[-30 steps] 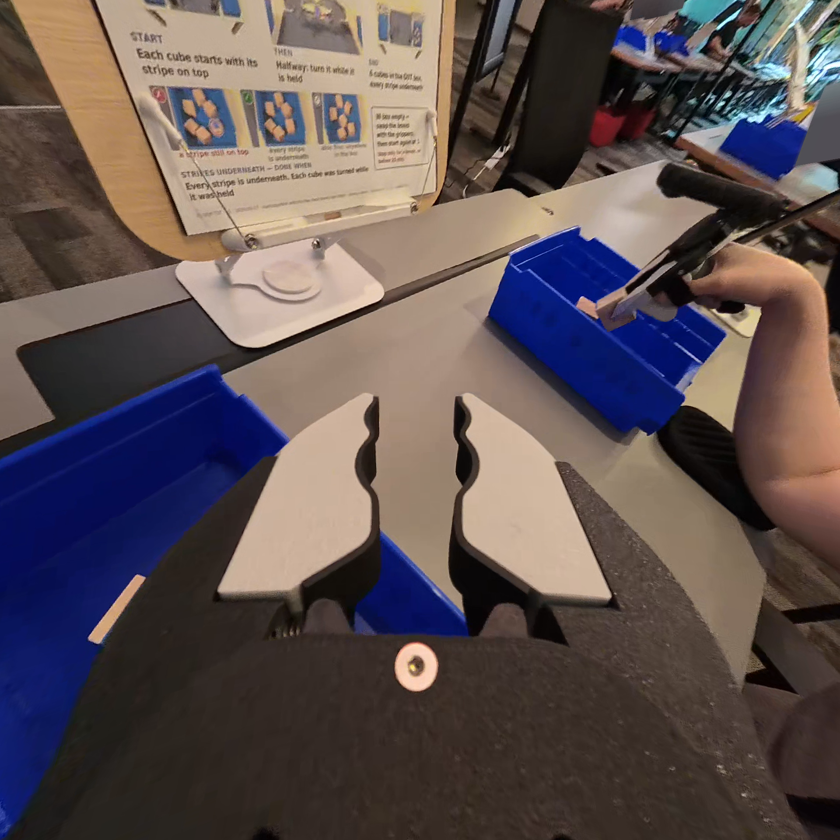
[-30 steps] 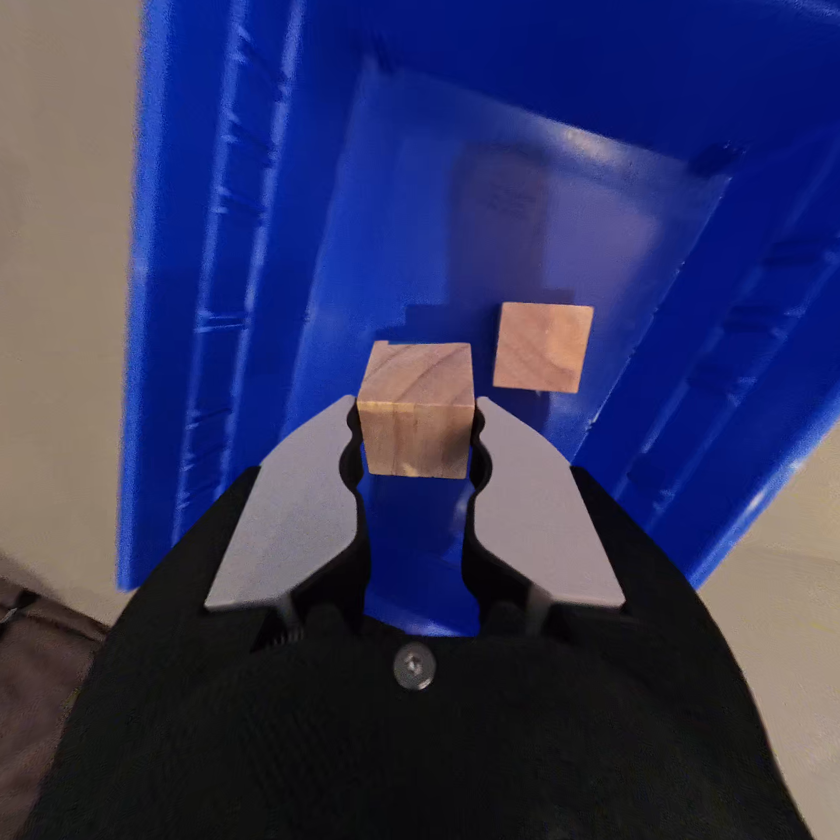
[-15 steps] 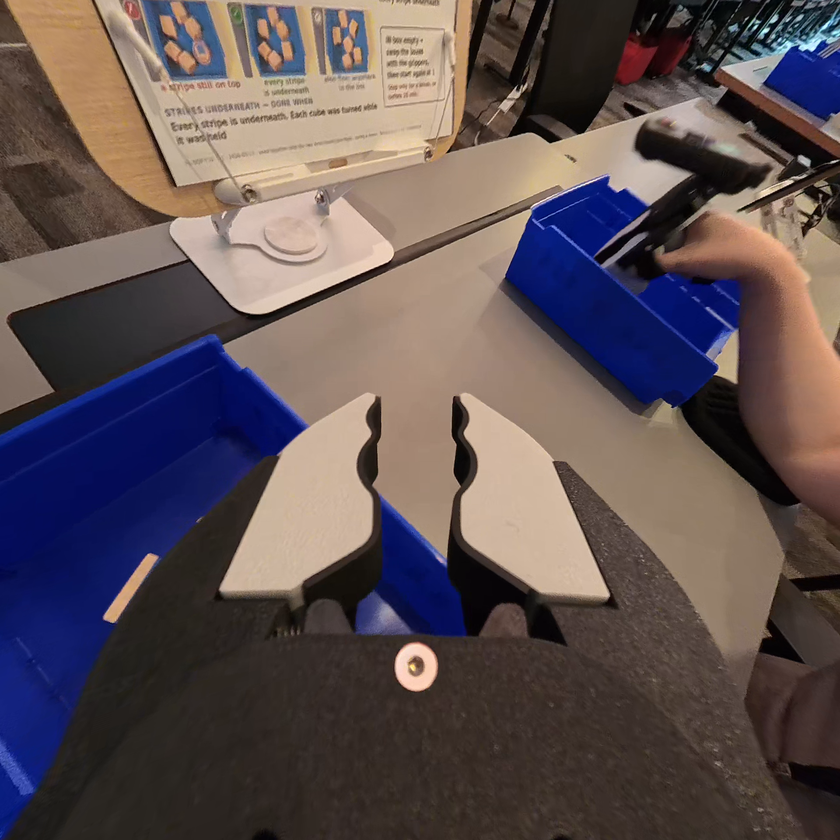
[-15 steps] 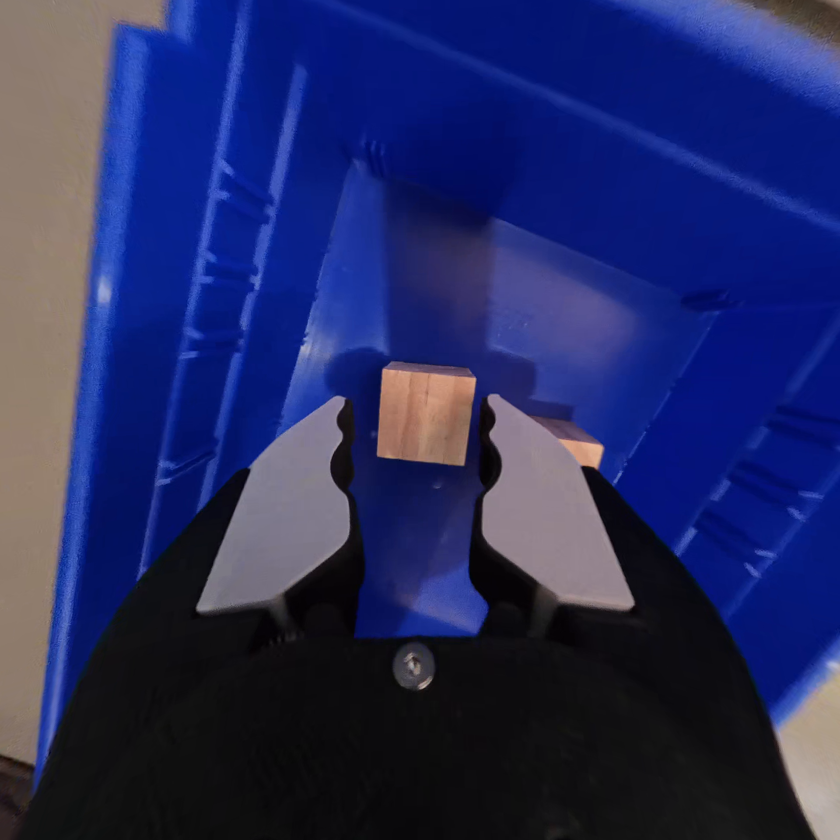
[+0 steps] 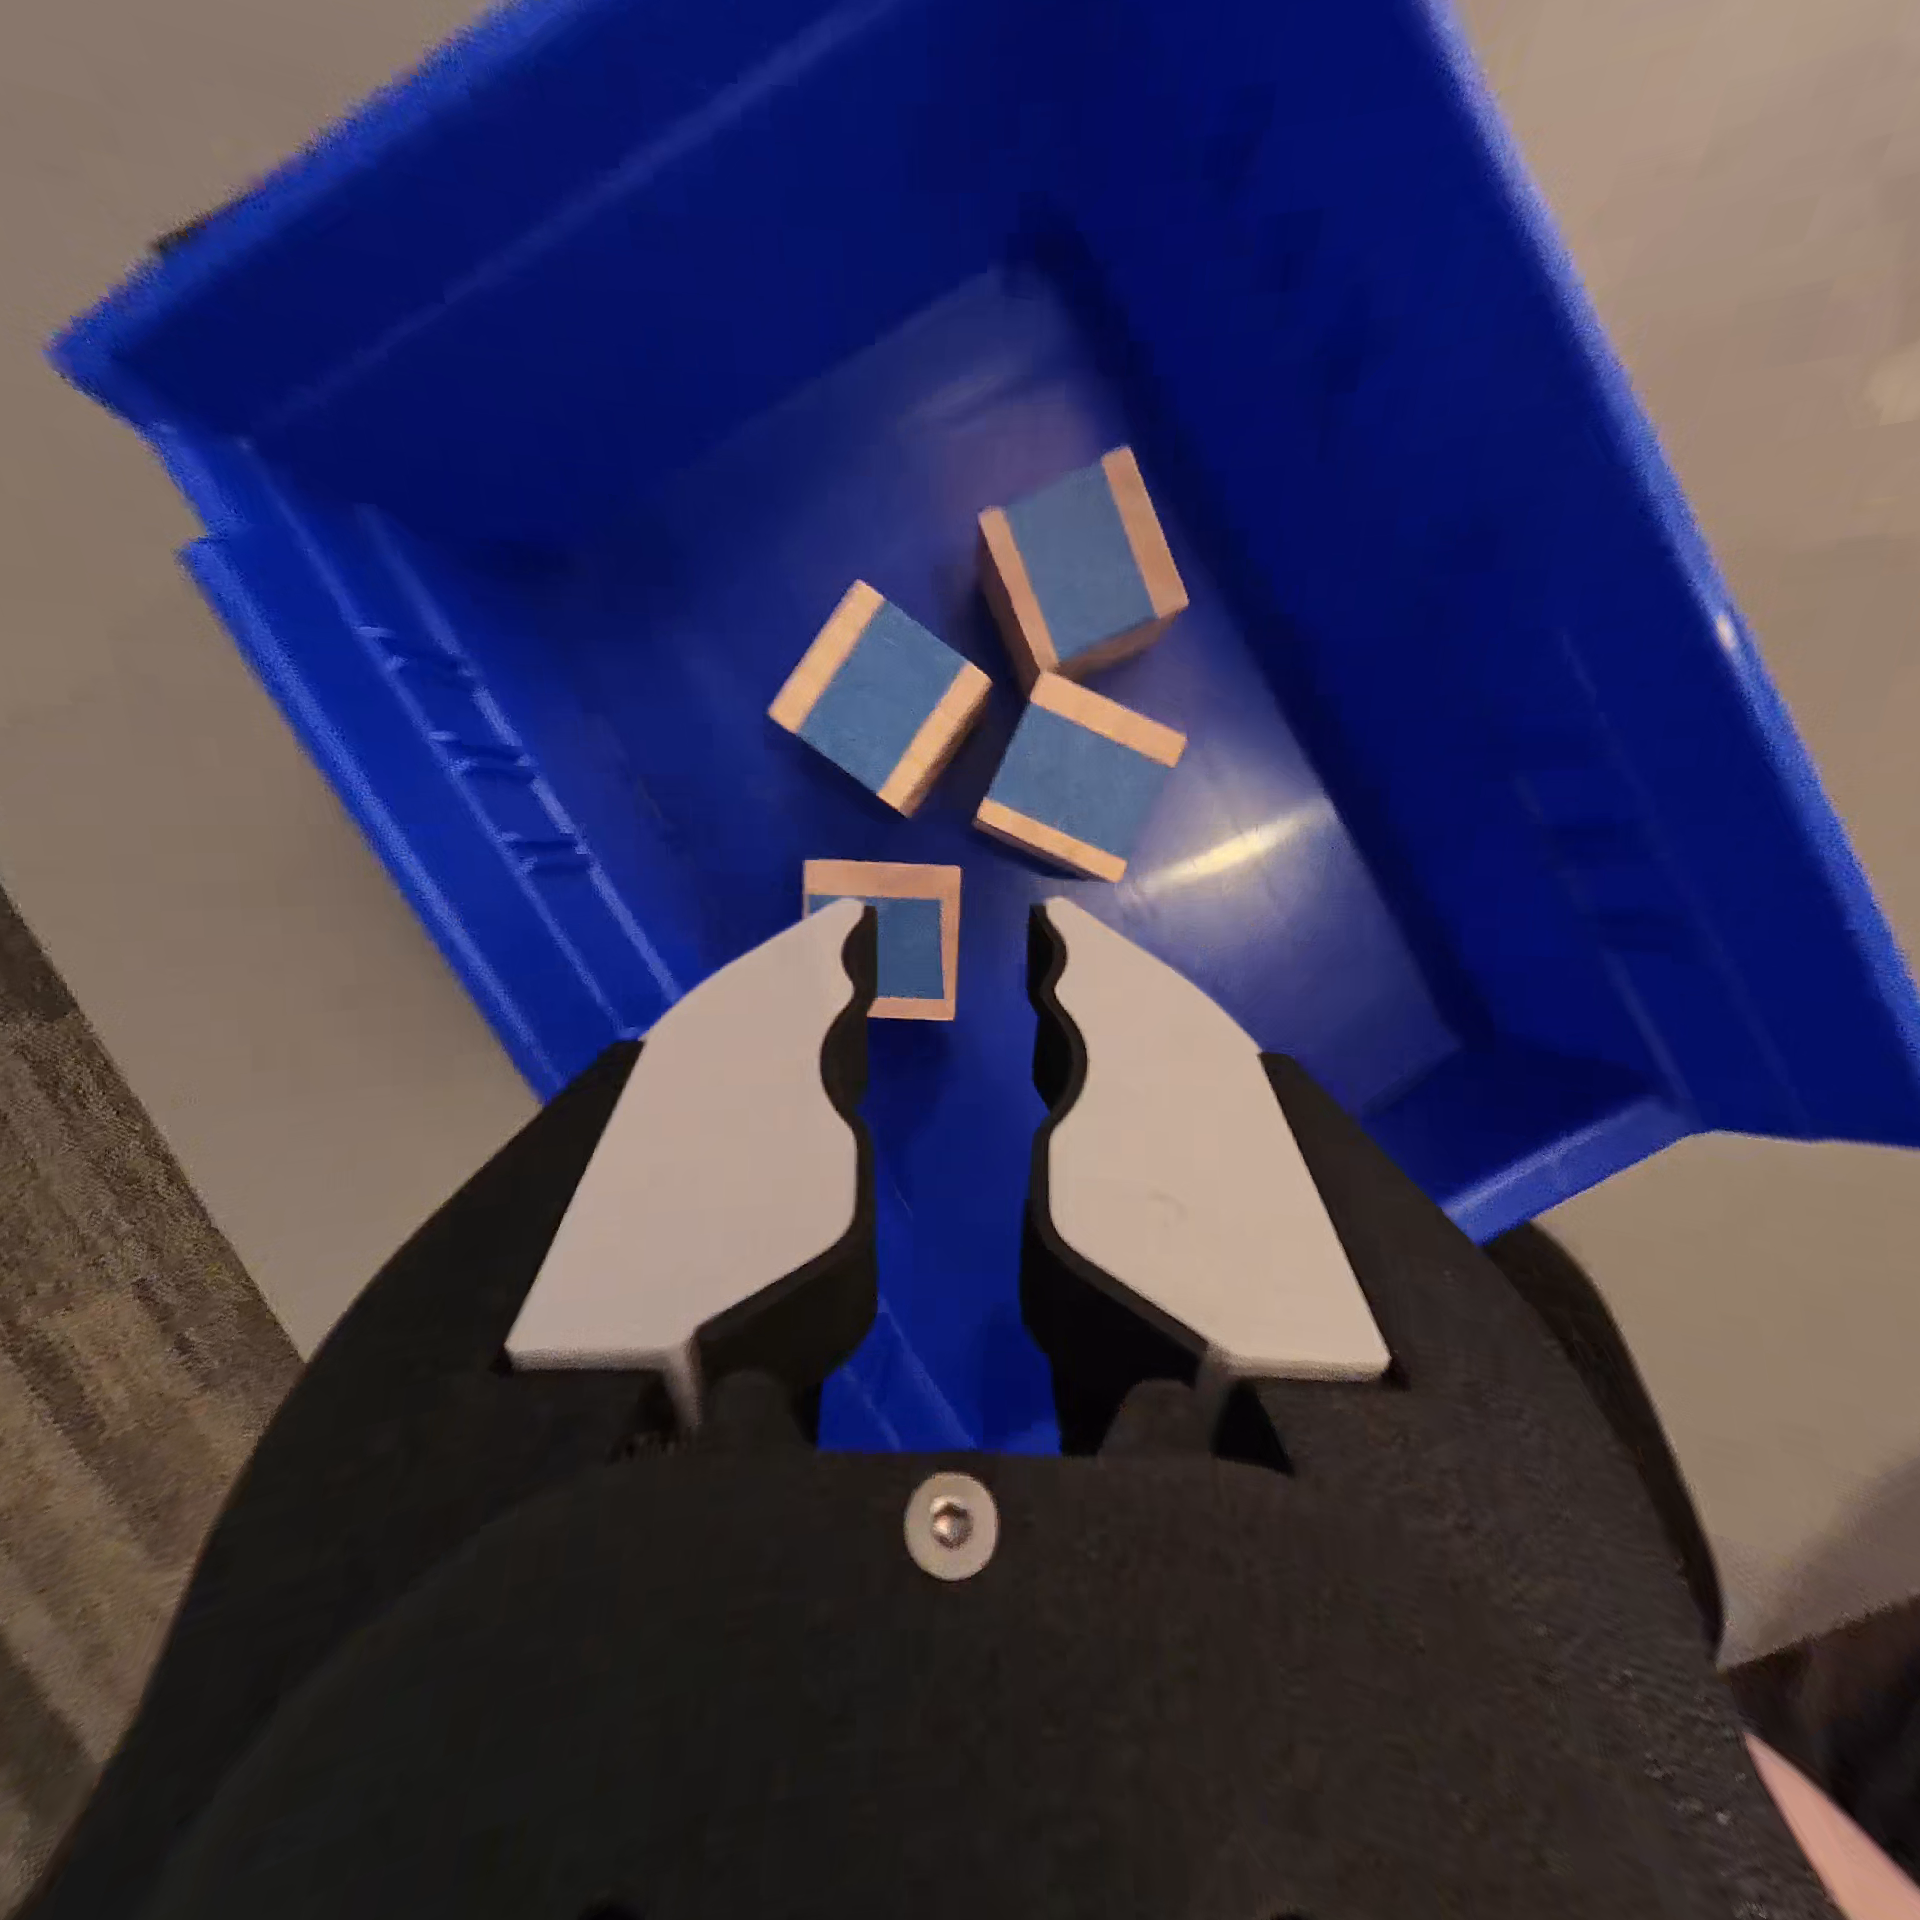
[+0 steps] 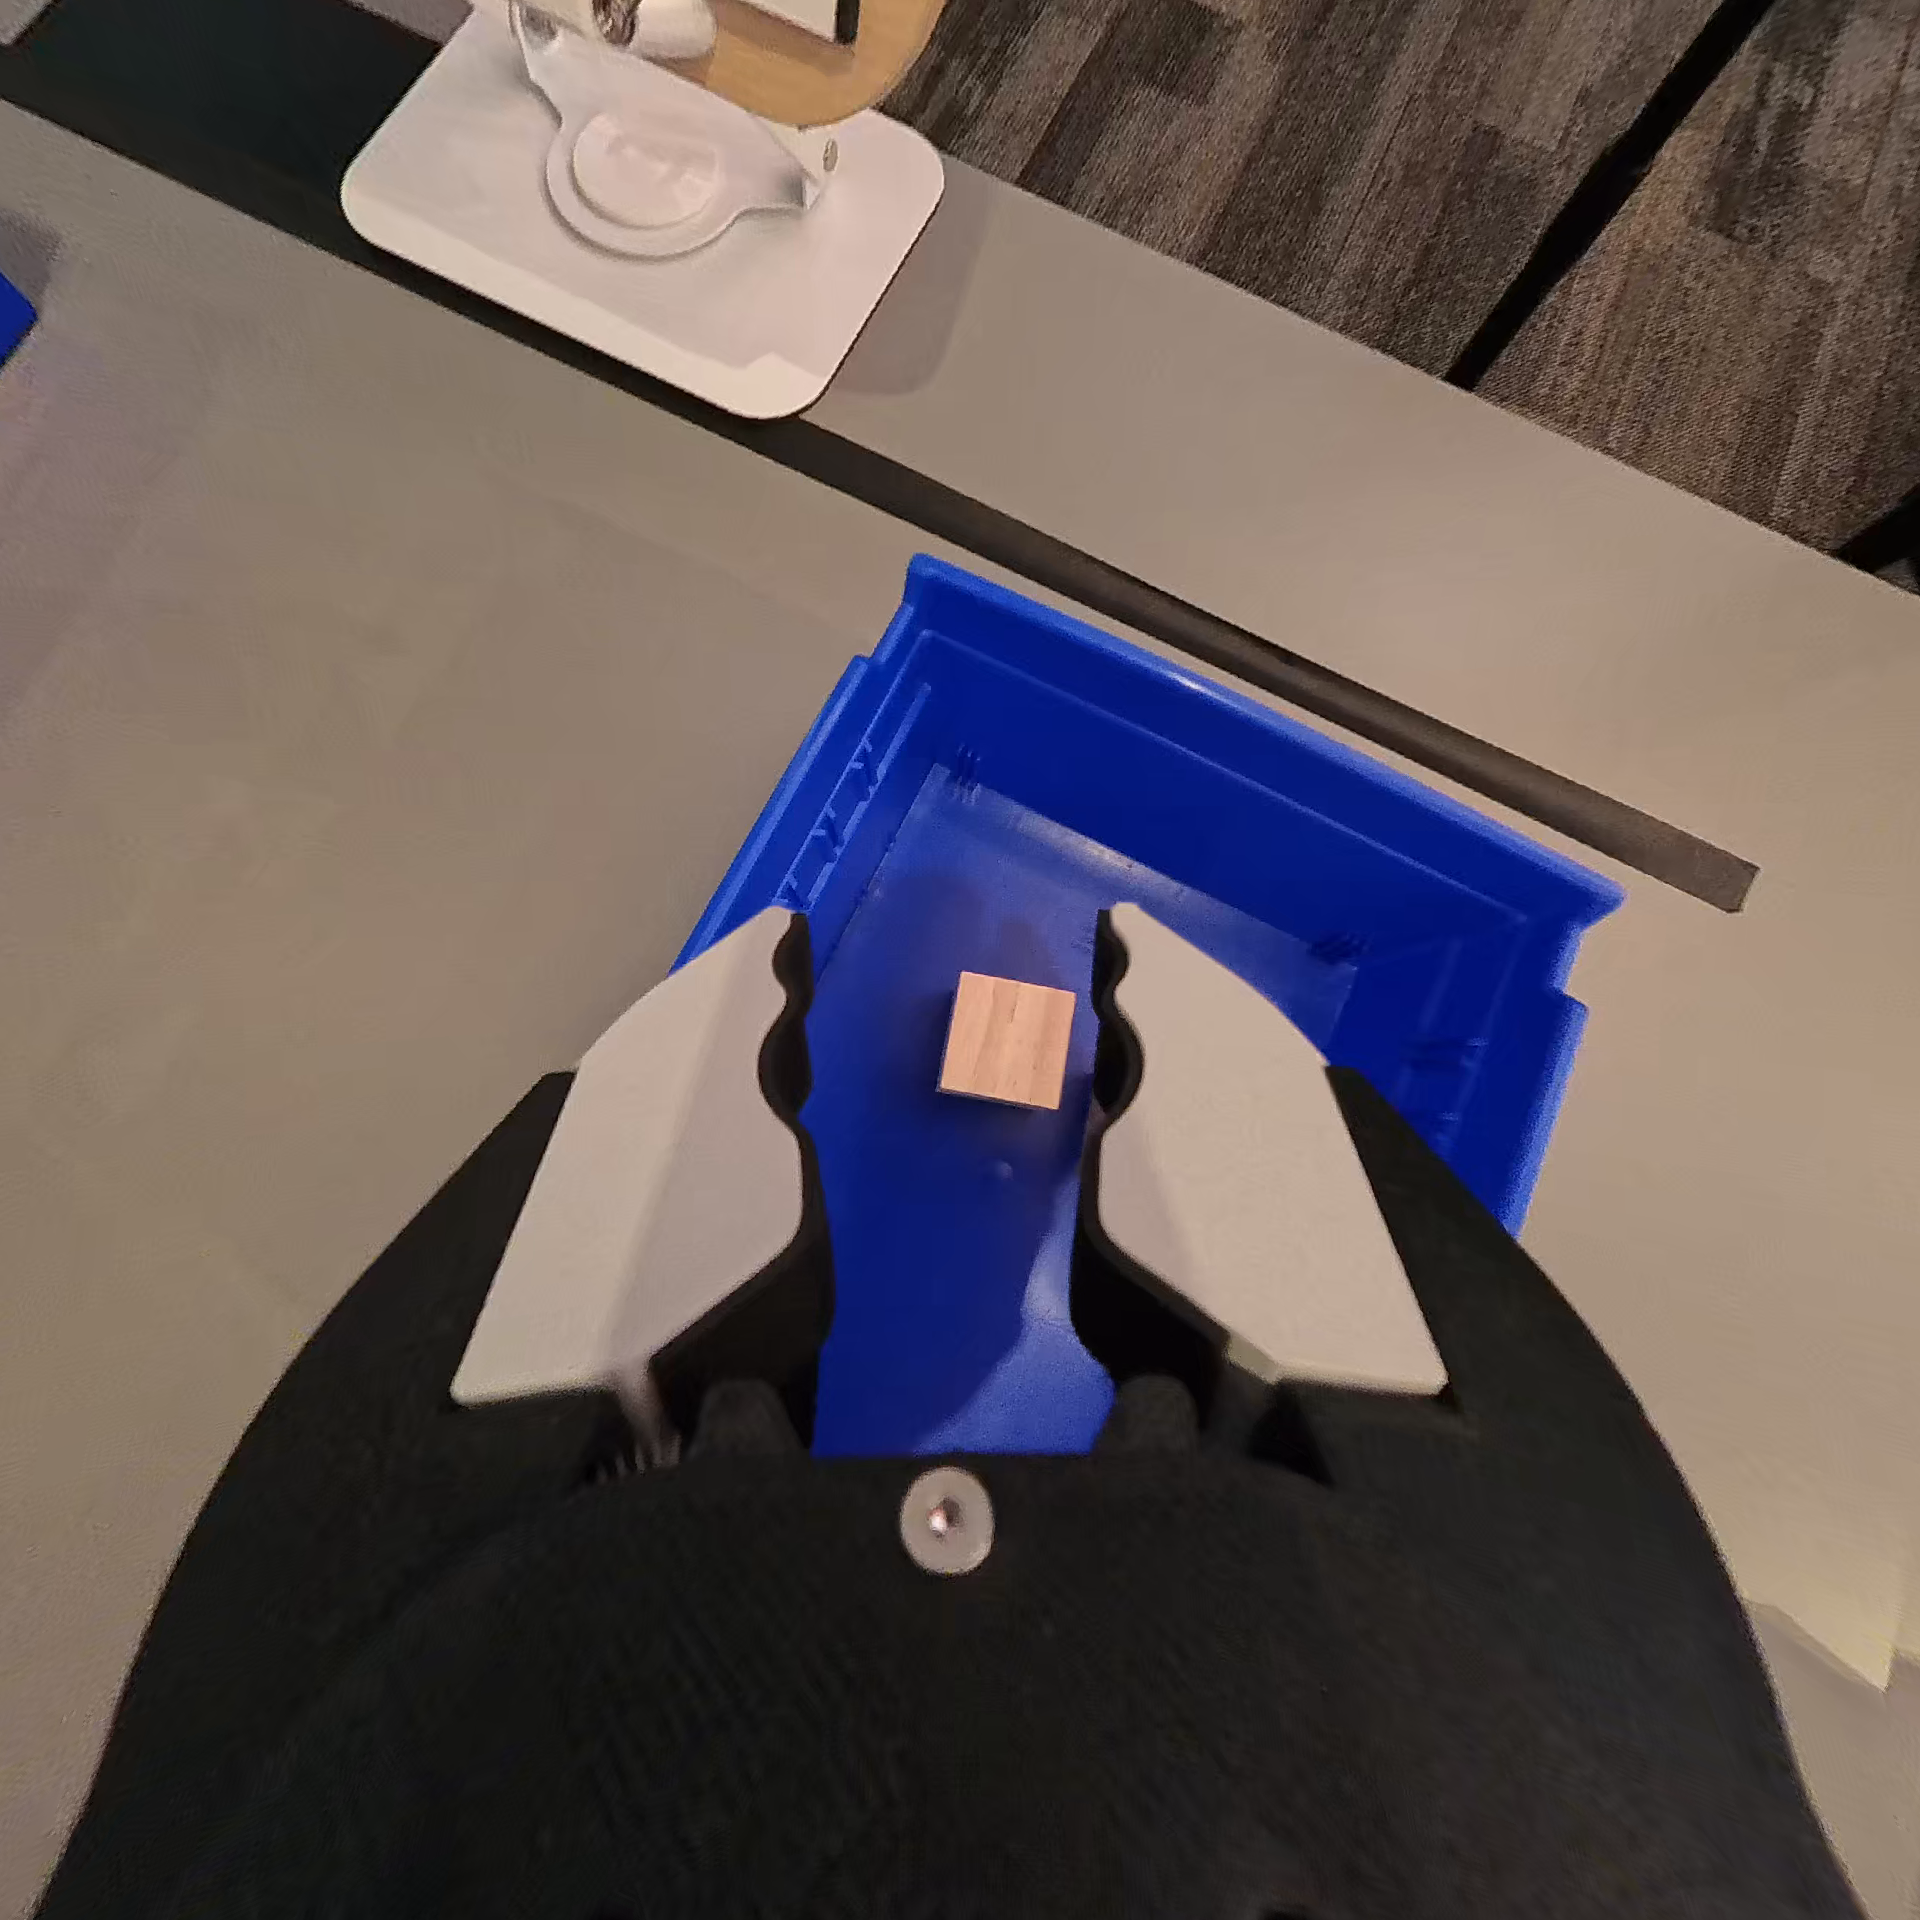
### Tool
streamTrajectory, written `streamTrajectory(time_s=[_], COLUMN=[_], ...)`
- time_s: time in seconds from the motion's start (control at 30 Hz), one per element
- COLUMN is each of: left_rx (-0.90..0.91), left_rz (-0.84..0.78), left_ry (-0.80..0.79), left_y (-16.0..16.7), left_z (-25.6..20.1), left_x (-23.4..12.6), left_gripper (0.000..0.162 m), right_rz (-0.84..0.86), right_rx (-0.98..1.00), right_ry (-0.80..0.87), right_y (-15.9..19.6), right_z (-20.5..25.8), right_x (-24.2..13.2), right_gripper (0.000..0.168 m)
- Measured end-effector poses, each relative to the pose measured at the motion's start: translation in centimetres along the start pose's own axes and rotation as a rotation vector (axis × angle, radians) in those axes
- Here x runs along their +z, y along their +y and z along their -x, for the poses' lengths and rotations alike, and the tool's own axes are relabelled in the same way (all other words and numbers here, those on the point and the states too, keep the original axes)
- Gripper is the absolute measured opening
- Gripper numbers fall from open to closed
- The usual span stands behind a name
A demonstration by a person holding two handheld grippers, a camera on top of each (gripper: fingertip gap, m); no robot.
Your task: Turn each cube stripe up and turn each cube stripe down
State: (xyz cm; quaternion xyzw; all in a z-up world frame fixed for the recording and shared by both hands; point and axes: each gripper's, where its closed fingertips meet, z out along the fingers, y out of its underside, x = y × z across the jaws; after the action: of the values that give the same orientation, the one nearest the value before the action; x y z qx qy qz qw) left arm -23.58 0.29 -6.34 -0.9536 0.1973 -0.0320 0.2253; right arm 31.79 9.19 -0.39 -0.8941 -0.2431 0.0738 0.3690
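Hovering over blue bins: left hand-held gripper (image 5: 945, 925) parted above striped cubes (image 5: 881, 712); right hand-held gripper (image 6: 948, 930) wide, empty.

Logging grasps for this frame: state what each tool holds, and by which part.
Nothing is held. The left tool is open above a striped cube in its bin; the right tool is open above a plain cube.

Open tool (image 6: 945, 925) above cube (image 6: 1006, 1041).

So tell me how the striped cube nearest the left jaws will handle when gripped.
The nearest striped cube looks like solid wood, so probably rigid and light. Its flat, square faces suggest it won't roll. The blue stripe looks smooth, possibly slicker than the bare wood edges.
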Motion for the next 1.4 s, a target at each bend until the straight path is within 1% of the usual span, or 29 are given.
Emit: streamTrajectory(time_s=[0.03,0.1,0.13,0.17,0.23,0.3,0.47,0.6,0.77,0.97,1.03,1.33,1.4], left_rx=[0.03,0.087,0.093,0.09,0.088,0.113,0.163,0.168,0.17,0.17,0.178,0.184,0.196], left_rz=[0.022,0.057,0.076,0.095,0.119,0.115,0.177,0.216,0.293,0.354,0.36,0.377,0.377], left_ry=[0.005,0.005,0.022,0.005,-0.058,-0.078,-0.127,-0.134,-0.142,-0.15,-0.183,-0.186,-0.164], left_y=[0.3,0.9,1.2,1.4,1.7,1.7,2.1,2.3,3.3,4.0,3.9,4.0,4.1], left_z=[-0.1,0.0,-0.1,0.4,1.6,1.8,1.9,1.7,1.8,1.8,2.2,2.2,1.8], left_x=[0.6,1.9,2.5,2.9,3.1,3.2,3.8,4.4,5.3,6.3,6.3,6.4,6.3], left_gripper=[0.03,0.035,0.037,0.041,0.043,0.042,0.047,0.05,0.054,0.055,0.046,0.047,0.046], right_rz=[0.009,0.028,0.036,0.042,0.049,0.047,0.055,0.069,0.082,0.096,0.098,0.115,0.122], right_rx=[-0.006,-0.013,-0.021,-0.027,-0.032,-0.036,-0.039,-0.048,-0.06,-0.069,-0.073,-0.095,-0.101], right_ry=[-0.008,-0.017,-0.016,-0.013,-0.015,-0.015,-0.017,-0.022,-0.03,-0.032,-0.028,-0.023,-0.024], right_y=[0.2,0.5,0.6,0.6,0.7,0.7,0.9,1.1,1.3,1.5,1.5,1.6,1.7], right_z=[0.2,0.4,0.4,0.4,0.5,0.5,0.5,0.7,0.9,1.1,1.0,1.3,1.5], right_x=[0.2,0.6,0.8,0.9,1.0,1.0,1.3,1.6,1.9,2.2,2.2,2.5,2.7], right_gripper=[0.054,0.054,0.054,0.054,0.054,0.054,0.054,0.054,0.054,0.054,0.054,0.054,0.054])
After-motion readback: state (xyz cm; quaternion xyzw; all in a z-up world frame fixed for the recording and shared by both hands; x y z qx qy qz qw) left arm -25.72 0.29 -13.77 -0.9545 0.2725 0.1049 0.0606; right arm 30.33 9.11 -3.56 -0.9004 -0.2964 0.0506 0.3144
